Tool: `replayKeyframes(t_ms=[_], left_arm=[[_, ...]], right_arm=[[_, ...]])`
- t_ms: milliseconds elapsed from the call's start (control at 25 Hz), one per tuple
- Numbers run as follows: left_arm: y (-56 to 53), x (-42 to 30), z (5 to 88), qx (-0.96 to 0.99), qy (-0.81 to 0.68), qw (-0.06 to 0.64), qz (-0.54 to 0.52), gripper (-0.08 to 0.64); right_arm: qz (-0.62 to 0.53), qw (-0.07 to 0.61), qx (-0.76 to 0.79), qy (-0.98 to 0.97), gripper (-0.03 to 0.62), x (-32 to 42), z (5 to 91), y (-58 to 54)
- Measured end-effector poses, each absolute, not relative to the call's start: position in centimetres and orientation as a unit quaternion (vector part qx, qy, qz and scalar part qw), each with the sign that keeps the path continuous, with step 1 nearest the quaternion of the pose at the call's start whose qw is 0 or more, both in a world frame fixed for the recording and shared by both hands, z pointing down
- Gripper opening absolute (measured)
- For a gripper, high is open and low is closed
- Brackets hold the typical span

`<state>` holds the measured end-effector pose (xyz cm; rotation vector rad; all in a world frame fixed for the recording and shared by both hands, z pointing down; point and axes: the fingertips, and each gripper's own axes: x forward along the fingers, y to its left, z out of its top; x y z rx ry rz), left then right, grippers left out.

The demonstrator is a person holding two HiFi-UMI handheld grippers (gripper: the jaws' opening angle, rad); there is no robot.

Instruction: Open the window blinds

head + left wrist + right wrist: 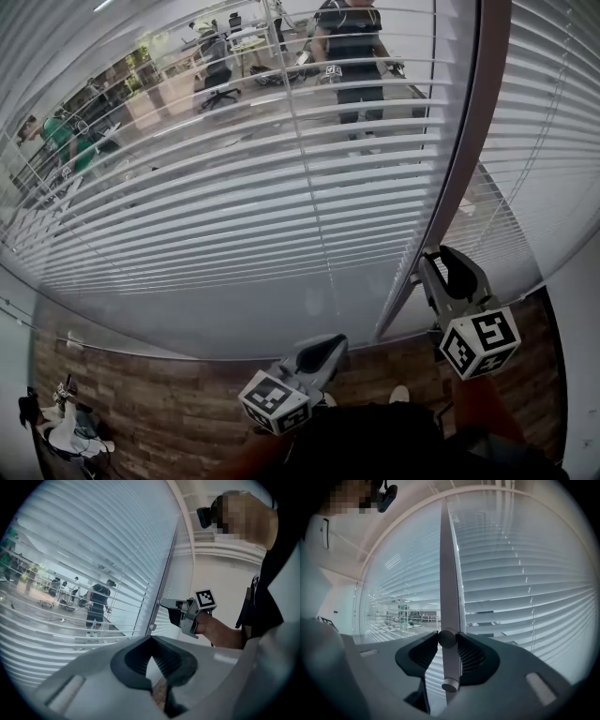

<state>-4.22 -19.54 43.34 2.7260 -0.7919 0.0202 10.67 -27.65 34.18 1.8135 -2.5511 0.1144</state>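
Right claw [446,638] held level and clamped on the wand [449,663], both pads pressed against a rounded knob on it, the capped lower end poking back just beneath the jaws. Ahead of that claw, the blinds [520,592] spread to both sides: slats to the claw's left tilted enough to see through, slats to its right lying flatter and showing little beyond. From above, the same claw [441,262] right up by the foot of the window post [464,150], the blinds [234,197] stretching away to its left. Left claw [323,352] lower and to the left of the right one, apart from the wand, holding nothing, jaw tips together. Viewed along the left claw [150,639], the right claw [178,611] above and to the right, the blinds [93,550] ahead. Beyond the glass, a standing person [352,56]; under both claws, wood floor [169,394].
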Motion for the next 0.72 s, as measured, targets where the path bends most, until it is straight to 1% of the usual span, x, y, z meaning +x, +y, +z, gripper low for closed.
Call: replayKeyframes(t_ms=[160, 480, 720], left_arm=[[-19.5, -4.3, 43.8, 0.949, -0.277, 0.151, 0.007, 0.0], [-18.8, -4.7, 45.8, 0.952, -0.269, 0.149, 0.007, 0.0], [-18.9, -4.6, 44.4, 0.952, -0.268, 0.148, 0.004, 0.0]], right_arm=[[0.008, 0.035, 0.583, -0.812, 0.153, 10.5, 34.7, -27.5], [-0.081, 0.12, 0.598, -0.789, 0.15, 9.9, 36.4, -27.0], [-0.115, 0.152, 0.601, -0.776, 0.15, 9.4, 35.0, -27.1]])
